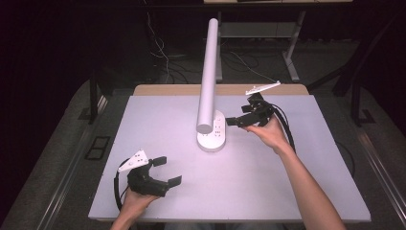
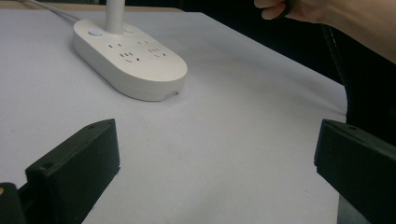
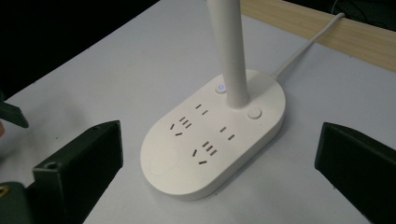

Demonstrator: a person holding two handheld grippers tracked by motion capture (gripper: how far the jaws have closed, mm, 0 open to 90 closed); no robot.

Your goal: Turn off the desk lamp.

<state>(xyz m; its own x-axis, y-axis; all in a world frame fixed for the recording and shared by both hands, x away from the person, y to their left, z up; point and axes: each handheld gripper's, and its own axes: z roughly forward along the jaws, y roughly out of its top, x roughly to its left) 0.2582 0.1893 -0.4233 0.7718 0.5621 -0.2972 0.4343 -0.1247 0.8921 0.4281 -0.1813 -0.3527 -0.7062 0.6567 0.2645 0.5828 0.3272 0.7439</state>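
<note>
Two grippers are out over the bench (image 1: 297,191), and both hold nothing. Nearest to the person is the left gripper (image 1: 167,170), low by the front edge. Its two black fingers (image 2: 77,163) are spread wide apart with bare bench between them. They look blocky and hard, with flat faces and small screw holes. A grey three-cornered plate (image 1: 134,159) sits on top of it. I think it waits there so it stays out of the way.

Next comes the bench top itself. It is smooth, flat and pale grey, with a strip of wood along the far edge.

In the middle stands the lamp base (image 1: 212,136). It is white, shiny plastic, shaped like a long oval with round edges. It has plug holes in its top, two round buttons and a tiny blue light. A thin white cord (image 3: 306,49) runs from it toward the far edge. A long white lamp pole (image 1: 209,72) rises from the base like a smooth tube.

Just beside the base, a bit farther back, is the right gripper (image 1: 233,121). Its fingers (image 3: 81,163) are wide open too and point at the base. It seems lined up to reach for it.
</note>
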